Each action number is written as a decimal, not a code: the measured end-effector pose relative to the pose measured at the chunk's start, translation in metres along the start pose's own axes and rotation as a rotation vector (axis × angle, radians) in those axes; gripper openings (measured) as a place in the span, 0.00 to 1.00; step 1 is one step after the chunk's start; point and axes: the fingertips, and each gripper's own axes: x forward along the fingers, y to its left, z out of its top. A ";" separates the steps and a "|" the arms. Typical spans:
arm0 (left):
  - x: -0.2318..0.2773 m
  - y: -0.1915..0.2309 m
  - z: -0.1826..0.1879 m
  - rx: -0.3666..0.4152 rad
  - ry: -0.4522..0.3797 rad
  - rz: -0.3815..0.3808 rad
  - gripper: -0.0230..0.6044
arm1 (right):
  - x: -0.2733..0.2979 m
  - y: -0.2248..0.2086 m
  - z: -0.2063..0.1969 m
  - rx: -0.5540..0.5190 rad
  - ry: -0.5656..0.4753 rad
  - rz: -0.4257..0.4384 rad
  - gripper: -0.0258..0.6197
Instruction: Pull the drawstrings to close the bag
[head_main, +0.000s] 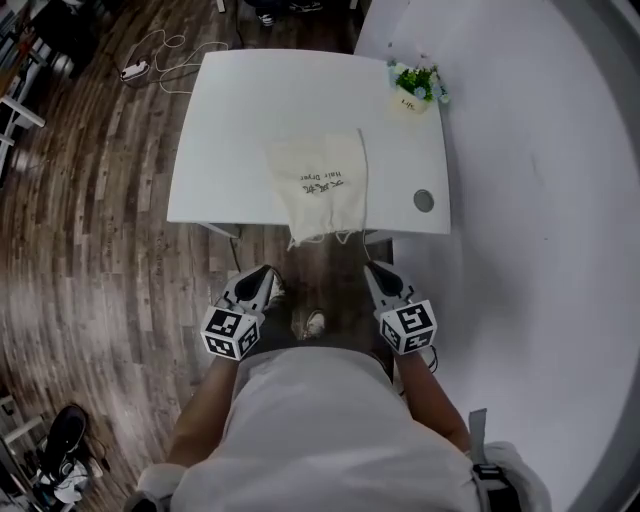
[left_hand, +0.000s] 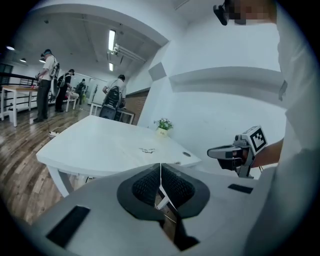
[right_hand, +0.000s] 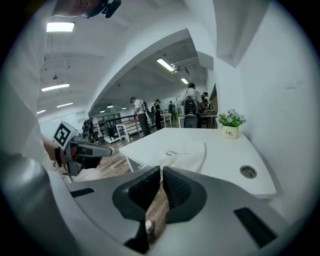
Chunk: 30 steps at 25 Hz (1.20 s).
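A cream drawstring bag (head_main: 322, 182) with dark print lies flat on the white table (head_main: 240, 150), its open end and loose drawstrings (head_main: 335, 238) hanging at the near edge. Both grippers are held back from the table, close to the person's body. My left gripper (head_main: 262, 277) is shut with nothing in it, below and left of the bag. My right gripper (head_main: 376, 272) is shut and empty, just below the bag's right corner. The bag (right_hand: 187, 151) shows past the shut jaws in the right gripper view. In the left gripper view the bag's print (left_hand: 147, 150) is faint on the tabletop.
A small potted plant (head_main: 417, 84) stands at the table's far right corner, and a round cable grommet (head_main: 424, 201) sits near the right front. A curved white wall (head_main: 540, 180) runs along the right. Wooden floor (head_main: 90, 230) lies left, with people standing far off (left_hand: 47, 85).
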 end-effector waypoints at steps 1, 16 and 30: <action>0.008 0.006 0.002 0.007 0.013 -0.030 0.07 | 0.007 -0.001 0.001 -0.012 0.024 -0.004 0.10; 0.123 0.046 -0.071 0.144 0.393 -0.362 0.27 | 0.103 -0.033 -0.064 0.022 0.316 -0.078 0.13; 0.178 0.036 -0.105 0.246 0.458 -0.364 0.33 | 0.175 -0.089 -0.122 0.067 0.349 -0.141 0.33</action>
